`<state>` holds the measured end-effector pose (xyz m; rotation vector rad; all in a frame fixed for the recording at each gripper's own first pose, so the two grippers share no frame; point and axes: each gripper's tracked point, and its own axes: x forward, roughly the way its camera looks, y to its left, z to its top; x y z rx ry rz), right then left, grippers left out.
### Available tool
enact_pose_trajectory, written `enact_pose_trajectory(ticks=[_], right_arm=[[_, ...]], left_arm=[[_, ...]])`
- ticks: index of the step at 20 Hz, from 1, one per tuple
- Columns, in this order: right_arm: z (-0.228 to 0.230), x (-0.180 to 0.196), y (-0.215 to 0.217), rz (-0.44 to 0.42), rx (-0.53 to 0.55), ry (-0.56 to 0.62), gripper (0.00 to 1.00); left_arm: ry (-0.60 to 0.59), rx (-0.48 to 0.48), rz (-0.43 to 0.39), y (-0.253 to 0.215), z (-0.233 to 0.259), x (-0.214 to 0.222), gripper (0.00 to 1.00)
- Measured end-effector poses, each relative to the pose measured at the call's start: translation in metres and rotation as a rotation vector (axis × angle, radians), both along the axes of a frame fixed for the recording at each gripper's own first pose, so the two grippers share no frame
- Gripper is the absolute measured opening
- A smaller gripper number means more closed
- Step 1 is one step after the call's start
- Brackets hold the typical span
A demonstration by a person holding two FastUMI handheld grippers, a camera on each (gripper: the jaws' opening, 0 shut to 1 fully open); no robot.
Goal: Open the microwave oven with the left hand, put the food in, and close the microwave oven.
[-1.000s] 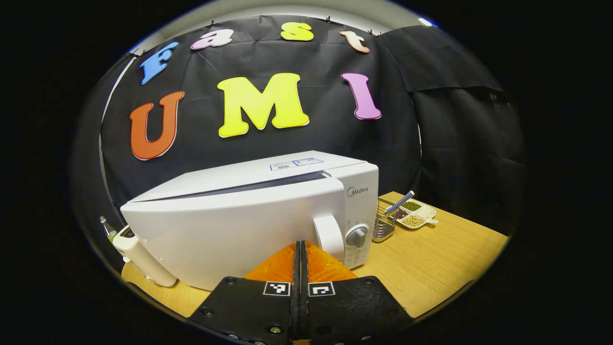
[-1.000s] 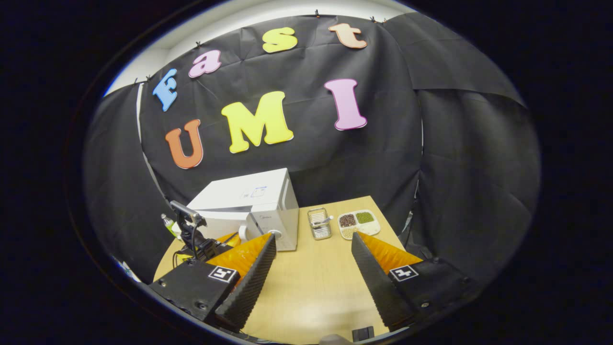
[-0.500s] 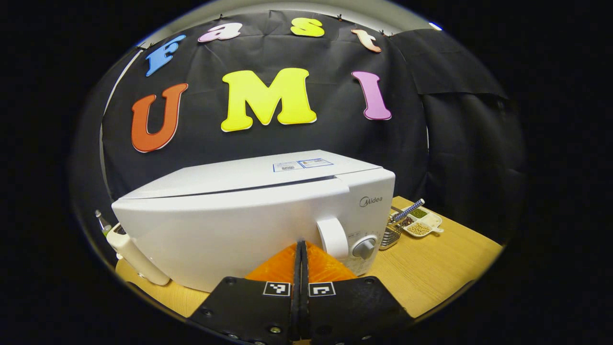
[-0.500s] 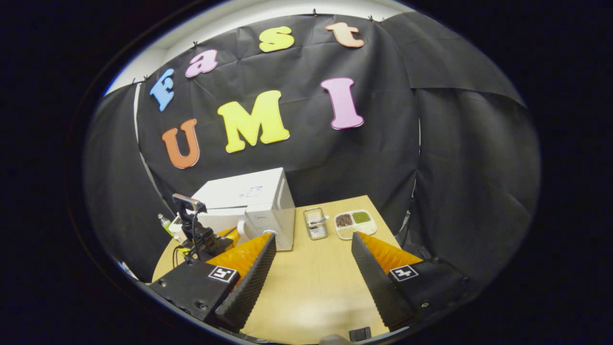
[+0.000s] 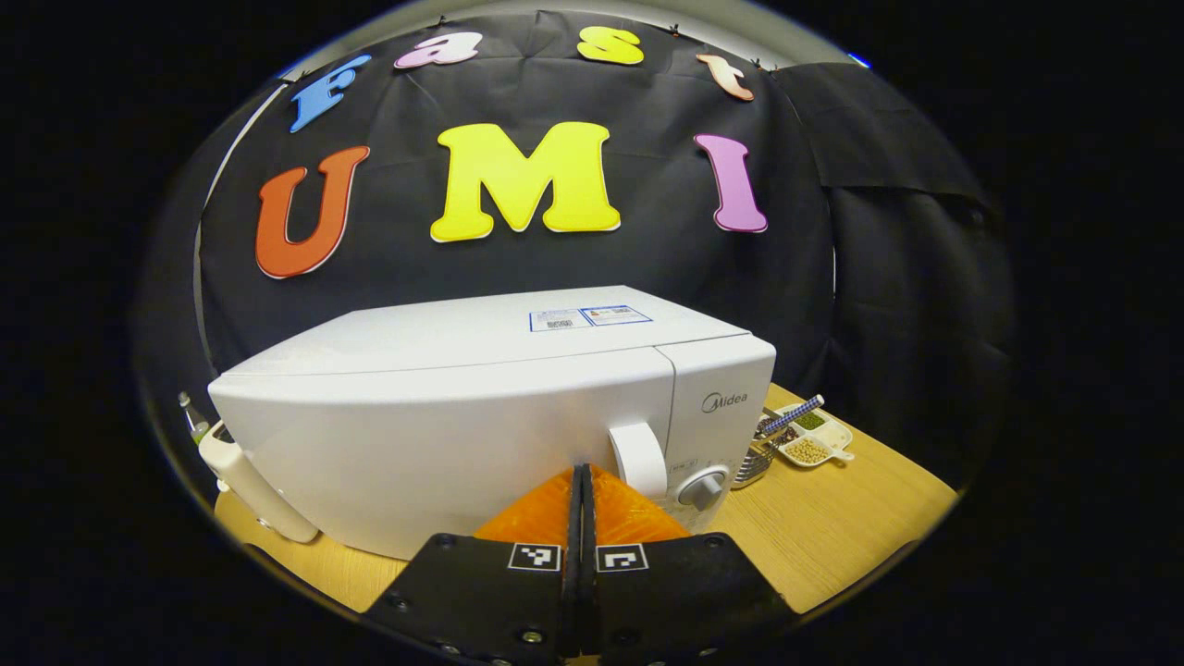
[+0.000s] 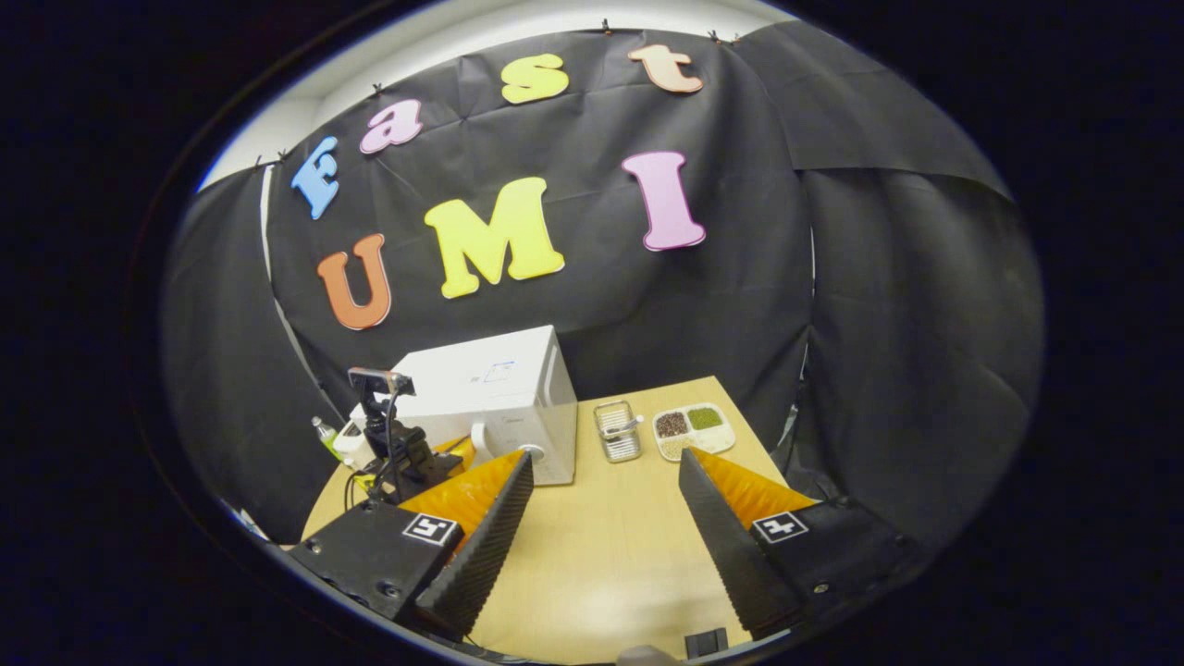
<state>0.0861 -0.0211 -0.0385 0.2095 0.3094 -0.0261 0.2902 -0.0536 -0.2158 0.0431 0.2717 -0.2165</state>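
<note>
Two side items beyond microwave [image 5: 481,407]: wire basket [image 6: 617,431], divided dish [image 6: 692,429].

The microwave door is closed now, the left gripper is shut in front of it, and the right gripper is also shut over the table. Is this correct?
Not quite: the right gripper is open, its fingers set wide apart over the table, as the right gripper view shows. The rest holds: the microwave door sits flush and the left gripper is shut in front of it.

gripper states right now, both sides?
Left gripper: closed, nothing between its fingers, at the microwave door.
Right gripper: open, empty, above the table.
</note>
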Motion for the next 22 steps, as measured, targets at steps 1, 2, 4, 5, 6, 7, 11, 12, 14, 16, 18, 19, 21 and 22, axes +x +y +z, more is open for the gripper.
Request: enact_pose_trajectory(ticks=[1,2,4,5,6,7,11,12,14,16,18,19,21,22], right_arm=[[0.001,-0.001,0.002,-0.001,-0.001,-0.002,1.00],[0.001,-0.005,0.001,-0.003,-0.002,-0.005,0.92],[0.000,-0.008,0.000,-0.008,-0.006,-0.004,1.00],[0.000,-0.010,-0.001,-0.012,-0.008,-0.001,1.00],[-0.001,-0.011,-0.002,-0.015,-0.010,0.000,1.00],[-0.001,-0.012,-0.003,-0.019,-0.013,0.002,1.00],[0.001,-0.009,-0.003,-0.021,-0.029,-0.004,1.00],[0.003,-0.008,-0.004,-0.029,-0.057,-0.015,1.00],[0.010,-0.007,-0.003,-0.035,-0.117,-0.043,1.00],[0.014,-0.005,0.009,-0.018,-0.126,-0.055,1.00],[0.017,-0.003,0.020,0.000,-0.126,-0.065,1.00],[0.019,-0.003,0.028,0.010,-0.126,-0.071,1.00],[0.020,-0.005,0.040,0.025,-0.127,-0.080,1.00],[0.020,-0.006,0.046,0.033,-0.129,-0.084,1.00]], left_arm=[[-0.004,0.002,-0.003,0.000,0.001,0.000,0.00],[-0.007,0.009,-0.004,0.000,0.003,0.001,0.00],[-0.012,0.017,-0.011,0.000,0.003,0.001,0.00],[-0.012,0.021,-0.011,-0.001,0.002,0.002,0.00],[-0.009,0.029,-0.010,0.000,0.002,0.003,0.00],[-0.002,0.033,-0.006,0.001,0.000,0.002,0.00],[0.016,0.053,0.032,0.019,-0.005,-0.017,0.02],[0.036,0.052,0.045,0.025,-0.008,-0.029,0.19],[0.032,0.017,0.076,0.036,-0.006,-0.057,0.97],[0.048,0.004,0.097,0.046,-0.006,-0.087,0.96],[0.087,0.004,0.121,0.056,-0.011,-0.117,0.96],[0.106,-0.008,0.134,0.060,-0.010,-0.131,0.97],[0.122,-0.065,0.145,0.060,-0.002,-0.156,0.97],[0.115,-0.074,0.153,0.062,0.007,-0.166,0.96]])
